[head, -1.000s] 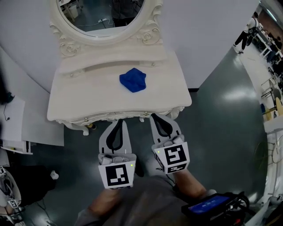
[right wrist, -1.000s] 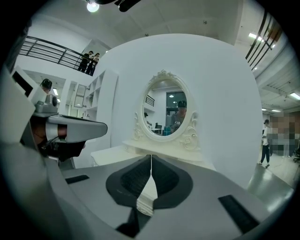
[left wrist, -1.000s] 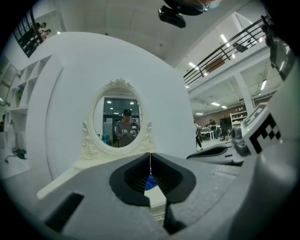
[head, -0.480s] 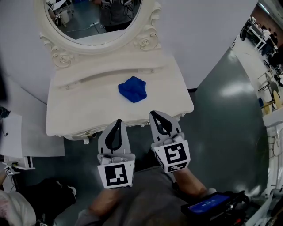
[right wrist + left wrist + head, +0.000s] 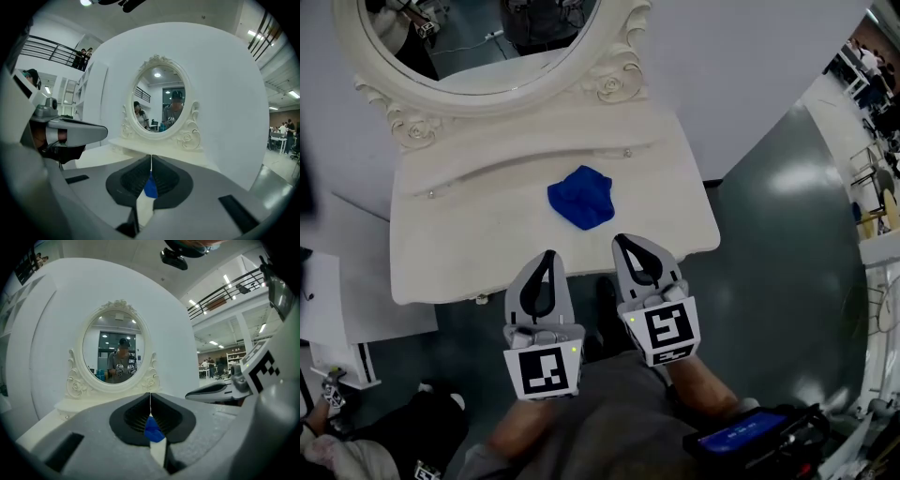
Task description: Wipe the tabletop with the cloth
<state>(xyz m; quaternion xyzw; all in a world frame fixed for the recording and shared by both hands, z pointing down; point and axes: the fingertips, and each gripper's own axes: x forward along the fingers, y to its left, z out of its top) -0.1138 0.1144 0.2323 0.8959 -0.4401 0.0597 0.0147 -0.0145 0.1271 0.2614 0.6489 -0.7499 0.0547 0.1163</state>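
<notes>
A crumpled blue cloth (image 5: 581, 197) lies near the middle of the white dressing table (image 5: 459, 234). Both grippers hang side by side at the table's front edge, short of the cloth and apart from it. My left gripper (image 5: 547, 255) is shut with nothing in it, and so is my right gripper (image 5: 623, 240). In the left gripper view the closed jaws (image 5: 150, 394) point at the table, and the cloth (image 5: 153, 431) shows as a blue patch in the gap below them. The right gripper view shows the same: closed jaws (image 5: 151, 157), with the cloth (image 5: 151, 187) ahead.
An oval mirror (image 5: 478, 37) in a carved white frame stands at the table's back, against a white wall. Dark green floor (image 5: 787, 244) spreads to the right. A white board (image 5: 337, 300) and a black bag (image 5: 403, 441) sit on the floor at the left.
Both grippers have moved forward together toward the table; their tips now reach its front edge. The cloth has not moved on the table.
</notes>
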